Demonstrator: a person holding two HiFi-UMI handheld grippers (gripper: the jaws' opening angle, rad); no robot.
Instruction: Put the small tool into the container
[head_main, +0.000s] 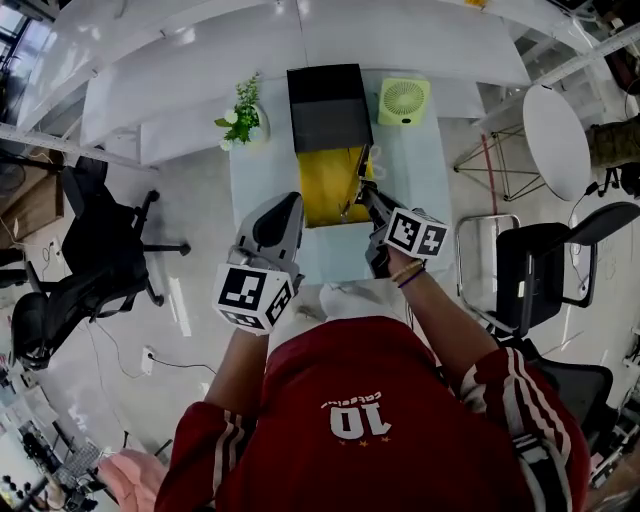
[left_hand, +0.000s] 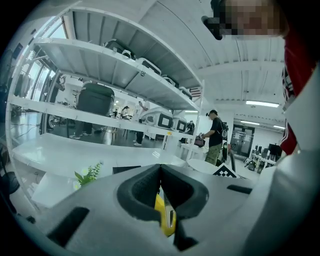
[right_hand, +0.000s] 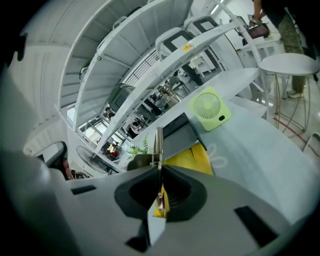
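On the pale table stands a container with a yellow inside and a black lid folded back behind it. My right gripper is at its right front corner, shut on a thin metal small tool that sticks up past the jaws over the yellow part. The right gripper view shows the tool clamped upright in that gripper, with the container behind it. My left gripper hovers just left of the container, shut; a yellow sliver shows in its gap.
A green fan stands right of the lid and a small plant left of it. Black office chairs flank the table. A round white side table is at the right. White shelves run along the back.
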